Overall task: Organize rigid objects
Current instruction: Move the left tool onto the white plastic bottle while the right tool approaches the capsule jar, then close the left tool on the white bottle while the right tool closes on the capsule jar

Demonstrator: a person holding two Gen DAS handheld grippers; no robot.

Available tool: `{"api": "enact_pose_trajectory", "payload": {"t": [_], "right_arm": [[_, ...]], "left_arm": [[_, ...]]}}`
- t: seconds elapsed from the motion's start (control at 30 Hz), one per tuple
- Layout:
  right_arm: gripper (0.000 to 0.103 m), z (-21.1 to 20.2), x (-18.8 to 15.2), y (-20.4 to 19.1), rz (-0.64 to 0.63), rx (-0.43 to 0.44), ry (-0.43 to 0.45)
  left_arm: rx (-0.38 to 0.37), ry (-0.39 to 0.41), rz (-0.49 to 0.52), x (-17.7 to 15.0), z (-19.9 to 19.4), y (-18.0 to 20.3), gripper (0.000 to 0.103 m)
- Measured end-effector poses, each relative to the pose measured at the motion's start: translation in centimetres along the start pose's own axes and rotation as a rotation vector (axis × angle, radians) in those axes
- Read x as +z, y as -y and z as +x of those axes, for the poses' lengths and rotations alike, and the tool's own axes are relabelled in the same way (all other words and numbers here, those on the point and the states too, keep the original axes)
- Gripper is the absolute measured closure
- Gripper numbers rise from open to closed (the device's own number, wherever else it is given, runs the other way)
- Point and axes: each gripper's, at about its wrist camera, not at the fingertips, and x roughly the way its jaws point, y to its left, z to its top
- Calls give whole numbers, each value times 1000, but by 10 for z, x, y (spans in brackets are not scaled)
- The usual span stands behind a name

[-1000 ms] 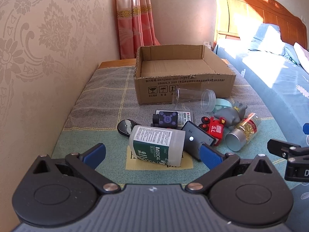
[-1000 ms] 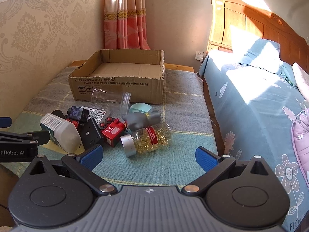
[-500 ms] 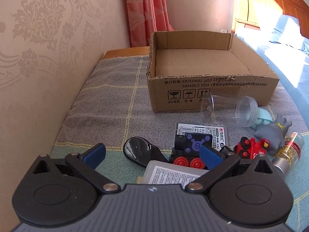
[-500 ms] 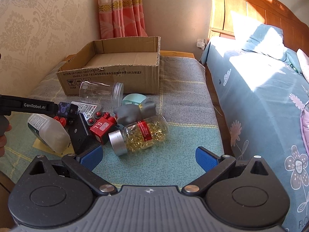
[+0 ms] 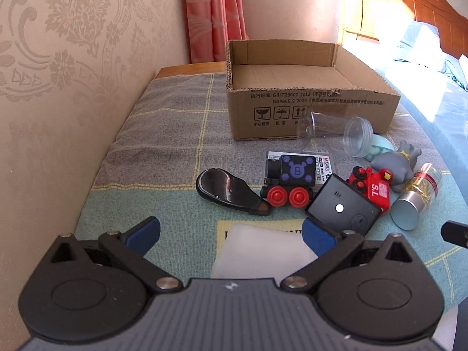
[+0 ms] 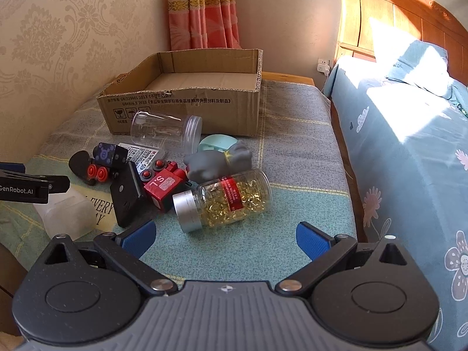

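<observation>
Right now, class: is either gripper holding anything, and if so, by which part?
Nothing is held. The left gripper is open above the white bottle, jaws apart and not clamped on it. The right gripper is open over bare cloth.

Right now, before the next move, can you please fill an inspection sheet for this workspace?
Surface: checked blanket, flat.
Job's things: cardboard box, nothing seen inside; white bottle lying between the left gripper's fingers; pill jar, clear jar, two toy trains, black device, all lying in front of the box.
Clutter: grey figure, black spoon.
Grippers: left gripper open; right gripper open, holding nothing.
Cables: nothing seen.
Surroundings: wall, curtain, bed.
</observation>
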Motion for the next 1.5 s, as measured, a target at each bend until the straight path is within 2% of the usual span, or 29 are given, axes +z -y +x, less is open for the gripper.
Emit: {"api": "enact_pose_trajectory", "payload": {"t": [0.23,0.33,0.43,0.6,0.73,0.87,1.0,1.3,1.5], "right_arm": [[0,25,1,-5,-169,67,29],[0,41,8,-6,-188,76,22],[0,55,13,-6,-216,47,22],[0,69,15,9,-180,40,-11],[0,76,8,15,-200,45,-62],[0,78,4,25,-176,109,-72],[0,77,2,27,-206,124,-68],[0,73,-7,33,-214,142,-17],[0,73,-5,36,-242,168,-14]], "left_arm": [[-151,0,61,-27,-14,1,1],[-178,-10,83,-36,-15,4,1],[-196,-13,105,-42,-15,5,1],[-192,-31,103,-47,-5,4,1],[-196,-53,94,-49,6,2,1],[-200,-84,79,-52,18,2,1],[-166,-55,117,-54,20,6,0],[-149,-44,100,-53,23,7,0],[-130,-35,79,-52,25,9,0]]}}
